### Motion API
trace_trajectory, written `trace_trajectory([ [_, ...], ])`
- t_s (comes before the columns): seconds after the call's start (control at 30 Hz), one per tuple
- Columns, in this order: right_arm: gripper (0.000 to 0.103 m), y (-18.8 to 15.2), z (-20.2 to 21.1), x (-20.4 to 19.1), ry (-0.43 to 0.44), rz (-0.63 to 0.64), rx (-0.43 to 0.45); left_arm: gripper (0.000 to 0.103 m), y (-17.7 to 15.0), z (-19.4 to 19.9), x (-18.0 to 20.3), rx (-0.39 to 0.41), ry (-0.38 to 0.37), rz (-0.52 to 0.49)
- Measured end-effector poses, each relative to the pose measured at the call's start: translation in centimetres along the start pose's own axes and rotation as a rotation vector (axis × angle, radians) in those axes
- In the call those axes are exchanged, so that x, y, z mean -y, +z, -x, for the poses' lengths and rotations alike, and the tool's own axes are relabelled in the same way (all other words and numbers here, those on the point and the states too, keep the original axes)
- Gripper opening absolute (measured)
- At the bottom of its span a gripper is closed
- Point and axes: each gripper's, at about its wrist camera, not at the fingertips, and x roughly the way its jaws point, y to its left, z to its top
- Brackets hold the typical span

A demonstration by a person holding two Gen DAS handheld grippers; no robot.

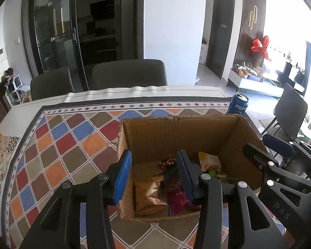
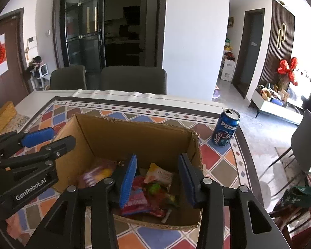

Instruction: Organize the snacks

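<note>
An open cardboard box (image 1: 176,137) (image 2: 134,141) stands on the patterned tablecloth with several snack packets in it: a gold packet (image 1: 149,195), a red packet (image 1: 177,203) (image 2: 134,200) and a yellow-orange packet (image 1: 210,159) (image 2: 159,175). My left gripper (image 1: 154,176) (image 2: 62,136) hovers open over the box's left side, its left pad at the left wall. Over the right side my right gripper (image 2: 158,182) (image 1: 256,143) is open too, its right pad just inside the right wall. Neither gripper's pads press on anything.
A blue Pepsi can (image 1: 238,103) (image 2: 226,129) stands on the cloth right of the box, near the table's corner. A golden box (image 2: 4,114) lies at the table's far left. Dark chairs (image 2: 132,78) stand behind the table, another chair (image 2: 309,141) to the right.
</note>
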Motion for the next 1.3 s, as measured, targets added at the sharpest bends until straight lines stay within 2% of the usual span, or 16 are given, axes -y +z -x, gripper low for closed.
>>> trace_trajectory([
  [0.3,0.051,-1.1,2.7,0.3,0.014,-0.029,0.024,0.051,-1.8,3.5,-0.2,0.026,-0.007,0.009],
  [0.57,0.060,-2.9,6.6,0.3,0.044,-0.067,0.057,0.056,-4.2,8.1,0.4,0.089,-0.001,-0.023],
  [0.7,0.068,-4.1,9.0,0.0,0.031,-0.062,0.079,0.063,-5.7,10.5,0.5,0.129,0.014,-0.030],
  [0.83,0.071,-5.5,11.2,-0.3,0.010,-0.062,0.105,0.070,-7.4,12.5,0.8,0.151,0.028,-0.039],
  [1.07,0.076,-7.9,13.9,-0.2,0.022,-0.071,0.118,0.081,-10.1,15.6,1.3,0.198,0.060,-0.051],
  [1.3,0.082,-10.0,16.2,0.1,0.013,-0.088,0.134,0.090,-12.1,17.6,1.5,0.199,0.063,-0.027],
])
